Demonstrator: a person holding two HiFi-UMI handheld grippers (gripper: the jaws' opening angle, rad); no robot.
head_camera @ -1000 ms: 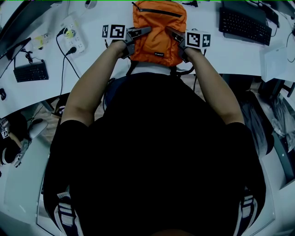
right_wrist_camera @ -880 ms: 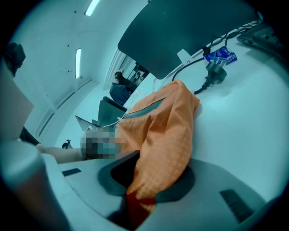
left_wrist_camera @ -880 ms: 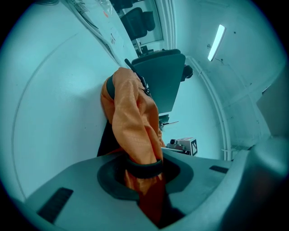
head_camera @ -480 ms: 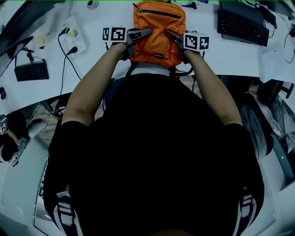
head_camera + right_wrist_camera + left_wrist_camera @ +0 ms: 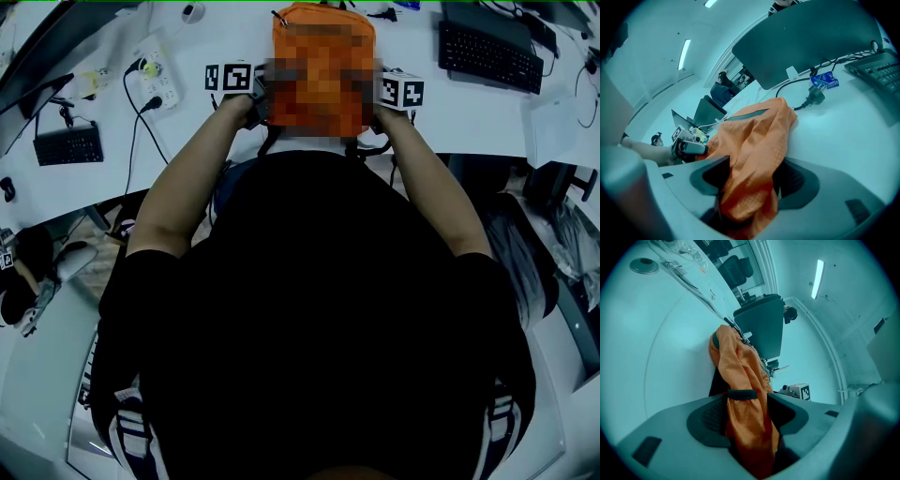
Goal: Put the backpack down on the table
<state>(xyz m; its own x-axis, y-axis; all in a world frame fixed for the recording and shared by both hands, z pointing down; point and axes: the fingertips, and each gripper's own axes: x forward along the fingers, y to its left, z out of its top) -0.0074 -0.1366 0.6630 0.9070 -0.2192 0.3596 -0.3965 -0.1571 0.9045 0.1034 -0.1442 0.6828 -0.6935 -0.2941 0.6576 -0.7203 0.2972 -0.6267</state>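
While both pairs of jaws have just been opening, the bright orange fabric backpack (image 5: 757,136) sits slumped on the white table (image 5: 469,112), close to the near edge in front of the person. That's the big part of the job looking done!

Left gripper (image 5: 747,397): jaws apart, with a fold of the orange cloth hanging between them. It lies against one pad and leaves a dark gap on the other side, so there's no squeeze. Right gripper (image 5: 752,161): same story, jaws spread wide around a loose bunch of fabric, nothing pinched. What's left, by my reading, is just the exit (draw both tools back off the cloth without dragging the bag toward the edge).

Now the blind spots. In the head view the middle of the pack is masked over, so the jaw tips and the bag's front can't be read from above. Only its top rim and zip show. The person's dark torso (image 5: 319,309) covers the near table edge, and the black straps (image 5: 361,145) drop out of sight behind it, so I can't say how much of the bag overhangs. A black keyboard (image 5: 492,52) lies well apart to the right. A dark monitor (image 5: 811,42) stands beyond the pack, not touching it.
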